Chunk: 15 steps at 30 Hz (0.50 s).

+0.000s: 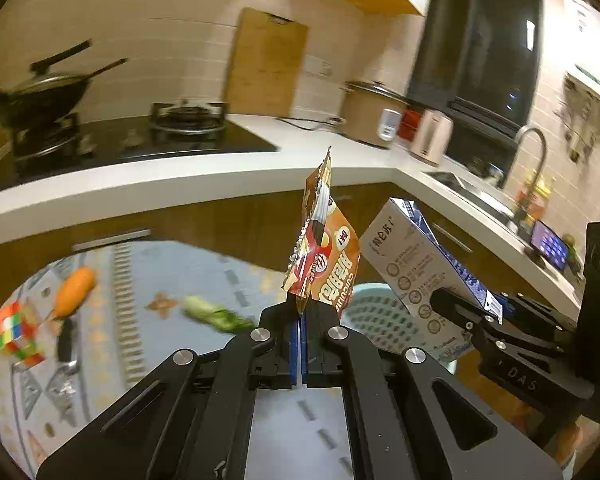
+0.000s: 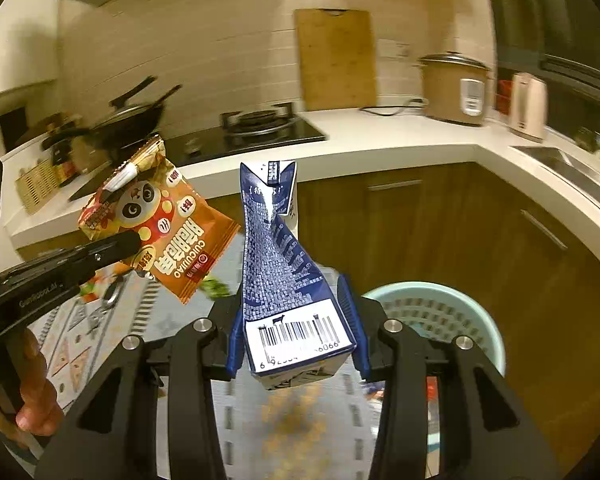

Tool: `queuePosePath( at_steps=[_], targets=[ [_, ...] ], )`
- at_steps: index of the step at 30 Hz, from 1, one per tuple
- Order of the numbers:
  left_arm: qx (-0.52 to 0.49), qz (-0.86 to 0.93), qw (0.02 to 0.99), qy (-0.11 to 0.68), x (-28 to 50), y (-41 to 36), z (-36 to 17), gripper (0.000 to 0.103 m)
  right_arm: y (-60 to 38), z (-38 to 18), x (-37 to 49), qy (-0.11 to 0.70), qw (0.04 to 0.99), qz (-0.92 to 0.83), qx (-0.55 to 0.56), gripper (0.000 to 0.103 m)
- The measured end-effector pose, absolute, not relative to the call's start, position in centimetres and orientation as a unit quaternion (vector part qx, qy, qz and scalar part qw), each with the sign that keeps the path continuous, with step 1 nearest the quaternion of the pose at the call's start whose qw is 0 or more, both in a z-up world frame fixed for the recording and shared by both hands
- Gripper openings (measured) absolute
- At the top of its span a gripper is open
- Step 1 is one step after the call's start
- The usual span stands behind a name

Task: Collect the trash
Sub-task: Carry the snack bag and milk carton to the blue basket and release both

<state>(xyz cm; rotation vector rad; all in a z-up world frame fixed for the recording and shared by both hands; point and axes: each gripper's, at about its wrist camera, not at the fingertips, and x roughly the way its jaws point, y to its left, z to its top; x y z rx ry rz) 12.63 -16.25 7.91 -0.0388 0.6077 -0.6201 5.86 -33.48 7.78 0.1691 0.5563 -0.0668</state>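
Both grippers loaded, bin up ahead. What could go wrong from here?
1. The left gripper pinches the snack wrapper only by its bottom edge; the light foil could slip out or drift wide of the bin.
2. The right gripper clamps the milk carton, already crushed, near its base; it could pivot or leak dregs on the tablecloth.
3. The grippers are close together and might collide over the bin.

Left tongs (image 1: 300, 320) pinched tight; right tongs (image 2: 296, 320) clamped, both raised.
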Motion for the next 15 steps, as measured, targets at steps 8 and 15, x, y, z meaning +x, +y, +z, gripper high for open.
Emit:
queuePosePath(
  at_steps=[8,15],
  targets=[
    [0.027,-0.343,0.882,0.322,12.7,-25.1,5.8,0.000,-40.1,6.0,4.1,0.284,0.945,-0.106,0.119,0.038],
    [0.051,-0.352,0.870,0.342,13.4,-29.6,3.6,0.000,-43.8,3.5,4.2,0.309,0.929,-0.143,0.146,0.038]
  ],
)
